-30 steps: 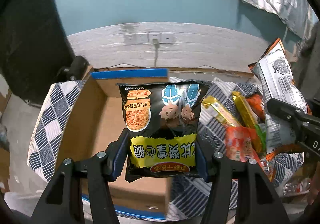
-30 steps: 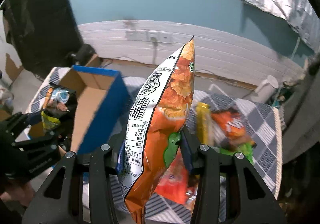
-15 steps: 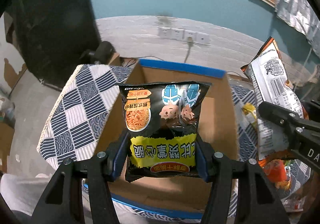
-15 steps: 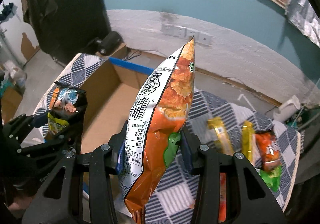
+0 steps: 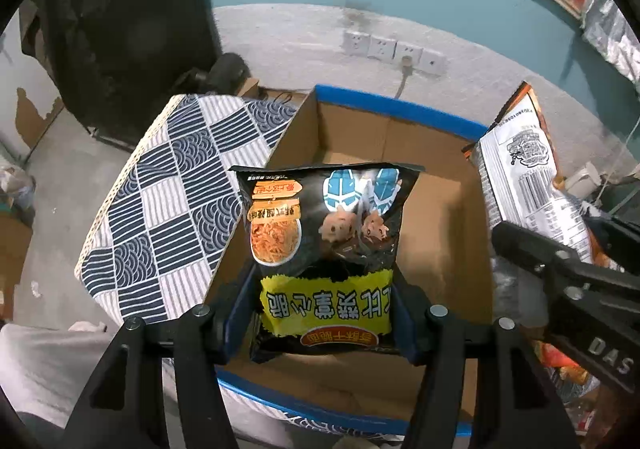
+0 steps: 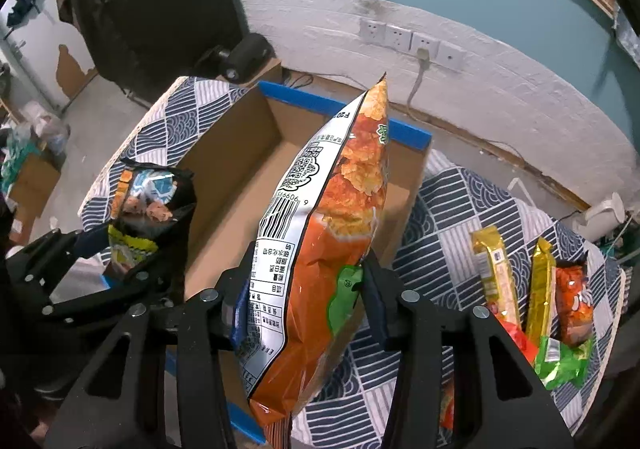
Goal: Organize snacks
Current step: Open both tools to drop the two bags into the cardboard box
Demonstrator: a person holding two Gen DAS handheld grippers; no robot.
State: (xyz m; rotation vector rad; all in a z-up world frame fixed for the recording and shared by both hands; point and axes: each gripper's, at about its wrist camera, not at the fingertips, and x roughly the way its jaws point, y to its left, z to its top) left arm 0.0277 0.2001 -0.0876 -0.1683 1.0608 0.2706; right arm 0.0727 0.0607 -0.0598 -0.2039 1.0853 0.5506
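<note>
My left gripper holds a black snack bag upright by its lower end, over the open cardboard box with blue-taped rims. Its jaws are opening, with the pads still against the bag's sides. My right gripper holds an orange chip bag edge-on above the box's right wall. Its jaws are opening too, and the bag is still pinched between them. The box looks bare inside. In the right wrist view the black bag hangs at the left.
The box sits on a table under a blue-and-white patterned cloth. Loose snacks lie on the cloth at the right: two yellow bars, an orange packet and a green packet. A wall with sockets stands behind.
Both grippers have carried their bags leftward, away from the snack pile. The box now lies under the black bag, and the orange bag has reached its right side.
</note>
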